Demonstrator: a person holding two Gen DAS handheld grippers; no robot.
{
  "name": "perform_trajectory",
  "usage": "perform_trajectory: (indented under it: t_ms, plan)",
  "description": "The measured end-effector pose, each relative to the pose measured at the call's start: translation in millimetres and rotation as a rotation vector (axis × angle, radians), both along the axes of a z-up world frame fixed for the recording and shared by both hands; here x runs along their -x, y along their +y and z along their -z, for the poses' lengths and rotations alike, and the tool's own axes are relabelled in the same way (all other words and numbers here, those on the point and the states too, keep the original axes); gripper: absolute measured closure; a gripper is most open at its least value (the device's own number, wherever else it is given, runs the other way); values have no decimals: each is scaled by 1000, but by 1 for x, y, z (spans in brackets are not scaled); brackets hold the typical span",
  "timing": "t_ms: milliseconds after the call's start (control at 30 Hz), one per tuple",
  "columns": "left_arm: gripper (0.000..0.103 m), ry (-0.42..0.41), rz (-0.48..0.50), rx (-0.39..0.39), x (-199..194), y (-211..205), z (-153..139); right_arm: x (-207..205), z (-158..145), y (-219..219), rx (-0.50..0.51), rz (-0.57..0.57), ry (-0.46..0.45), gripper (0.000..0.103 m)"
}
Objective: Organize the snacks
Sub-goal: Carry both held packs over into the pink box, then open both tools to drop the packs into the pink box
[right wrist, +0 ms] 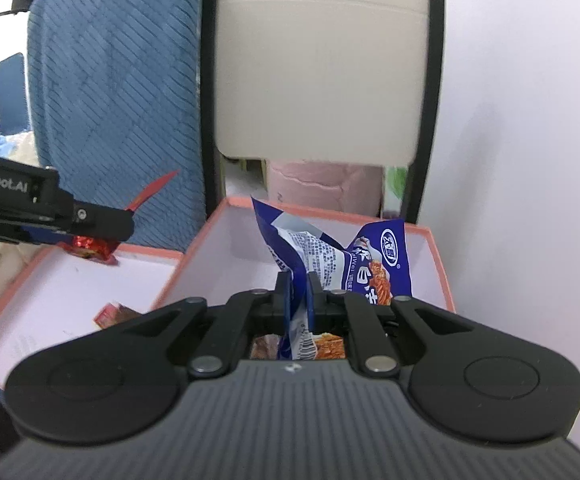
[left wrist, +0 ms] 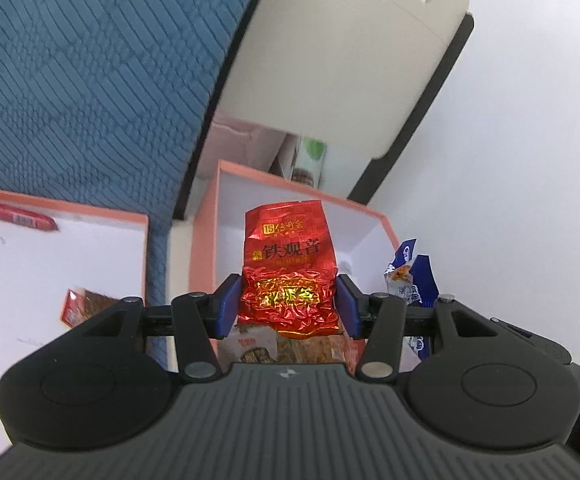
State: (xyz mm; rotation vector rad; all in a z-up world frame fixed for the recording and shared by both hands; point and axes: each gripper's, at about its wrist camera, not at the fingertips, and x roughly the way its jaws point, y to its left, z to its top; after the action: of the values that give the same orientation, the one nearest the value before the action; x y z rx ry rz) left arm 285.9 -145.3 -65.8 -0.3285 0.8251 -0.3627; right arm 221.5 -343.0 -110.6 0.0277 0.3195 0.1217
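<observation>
My left gripper (left wrist: 288, 306) is shut on a red foil tea packet (left wrist: 286, 264) and holds it above the orange-rimmed box (left wrist: 206, 236). My right gripper (right wrist: 298, 294) is shut on a blue and white snack bag (right wrist: 329, 256) above the same box (right wrist: 435, 256). The left gripper (right wrist: 102, 220) with the red packet (right wrist: 90, 245) shows at the left of the right wrist view. More snack packets (left wrist: 290, 346) lie in the box under the left gripper.
A second shallow orange-rimmed lid (left wrist: 142, 224) lies to the left with a red packet (left wrist: 18, 216) and another small packet (left wrist: 86, 304) in it. A blue quilted chair back (left wrist: 90, 80) and a beige chair (left wrist: 329, 60) stand behind. The white wall is at the right.
</observation>
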Motion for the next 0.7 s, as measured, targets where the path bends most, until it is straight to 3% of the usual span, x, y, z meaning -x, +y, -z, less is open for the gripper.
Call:
perform_trajectory:
  t_ms: [333,400,500,533,600,700]
  plan:
    - [46,35,44,-30,0,-17,23,-10,31,-13,-40,18,81,91]
    - [35,37,43,-41,2,-18,21,-11,33,-16,-49,27,84,91]
    - [30,24,35,-54,5,-16,16,-14,32,-19,-66,44,107,90]
    - [30,20,32,-53,6,-15,14,-16,32,-22,-70,53,115,69]
    - [30,10,27,-45,9,-10,7,-11,30,-26,-97,53,99,39]
    - [30,-19,18,-45,14,-3,-7,-5,21,-28,-122,42,78,39]
